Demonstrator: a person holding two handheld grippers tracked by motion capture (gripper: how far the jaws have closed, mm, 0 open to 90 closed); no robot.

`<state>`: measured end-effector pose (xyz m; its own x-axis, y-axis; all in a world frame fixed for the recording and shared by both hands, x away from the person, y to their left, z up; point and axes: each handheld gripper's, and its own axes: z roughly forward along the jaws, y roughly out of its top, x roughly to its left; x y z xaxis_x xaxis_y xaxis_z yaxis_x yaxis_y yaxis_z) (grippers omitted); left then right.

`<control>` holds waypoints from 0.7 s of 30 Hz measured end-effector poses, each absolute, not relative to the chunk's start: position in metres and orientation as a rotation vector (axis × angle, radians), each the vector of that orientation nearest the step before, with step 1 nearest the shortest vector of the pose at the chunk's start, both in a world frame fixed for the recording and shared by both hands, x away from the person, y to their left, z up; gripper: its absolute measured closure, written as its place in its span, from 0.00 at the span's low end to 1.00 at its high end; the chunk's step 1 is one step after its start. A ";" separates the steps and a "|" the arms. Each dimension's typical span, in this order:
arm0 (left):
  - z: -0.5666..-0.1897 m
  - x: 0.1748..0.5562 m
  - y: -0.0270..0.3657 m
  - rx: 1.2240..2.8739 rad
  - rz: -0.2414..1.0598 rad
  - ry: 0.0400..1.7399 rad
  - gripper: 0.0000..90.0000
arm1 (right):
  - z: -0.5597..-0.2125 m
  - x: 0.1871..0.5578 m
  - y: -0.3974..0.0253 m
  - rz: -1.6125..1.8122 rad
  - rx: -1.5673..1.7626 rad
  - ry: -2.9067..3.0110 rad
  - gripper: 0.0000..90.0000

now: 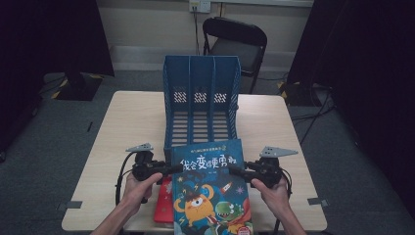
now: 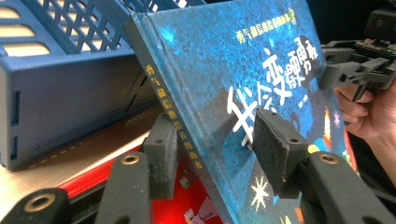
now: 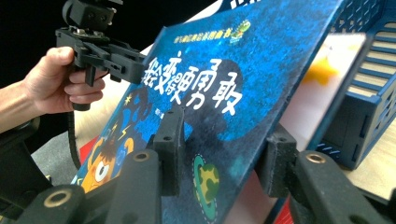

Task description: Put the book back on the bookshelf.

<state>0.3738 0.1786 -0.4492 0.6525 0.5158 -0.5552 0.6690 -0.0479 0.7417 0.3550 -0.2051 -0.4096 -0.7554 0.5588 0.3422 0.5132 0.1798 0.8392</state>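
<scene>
My left gripper (image 1: 169,170) has its fingers (image 2: 275,142) clamped on the spine edge of the book (image 1: 210,188); my right gripper (image 1: 235,171) has its fingers (image 3: 170,140) clamped on the opposite edge. The book is held tilted above the worktop (image 1: 127,122), its top edge just in front of the blue rack (image 1: 201,98). A red book (image 1: 164,205) lies beneath it.

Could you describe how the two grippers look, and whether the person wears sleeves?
Both the left gripper and right gripper are black, each with two jaws faced by dark foam pads, brass-coloured rivets, a grey three-cornered plate on top and a trailing black cable. The forearms are bare, no sleeves.
</scene>
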 end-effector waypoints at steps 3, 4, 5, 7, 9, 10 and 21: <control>-0.453 0.376 0.178 1.695 -0.194 0.991 0.53 | -0.407 0.355 -0.204 1.655 1.058 2.381 0.66; -0.455 0.376 0.178 1.684 -0.212 0.999 0.53 | -0.406 0.355 -0.203 1.652 1.054 2.383 0.66; -0.456 0.376 0.179 1.665 -0.227 0.988 0.53 | -0.406 0.355 -0.203 1.651 1.053 2.385 0.66; -0.454 0.375 0.181 1.655 -0.231 0.952 0.58 | -0.408 0.355 -0.205 1.658 1.065 2.388 0.66; -0.449 0.373 0.179 1.663 -0.221 0.940 0.59 | -0.411 0.356 -0.207 1.670 1.086 2.386 0.66; -0.448 0.372 0.178 1.679 -0.203 0.939 0.59 | -0.412 0.356 -0.208 1.682 1.087 2.384 0.66; -0.440 0.377 0.178 1.623 -0.242 0.905 0.64 | -0.404 0.355 -0.212 1.728 1.077 2.340 0.68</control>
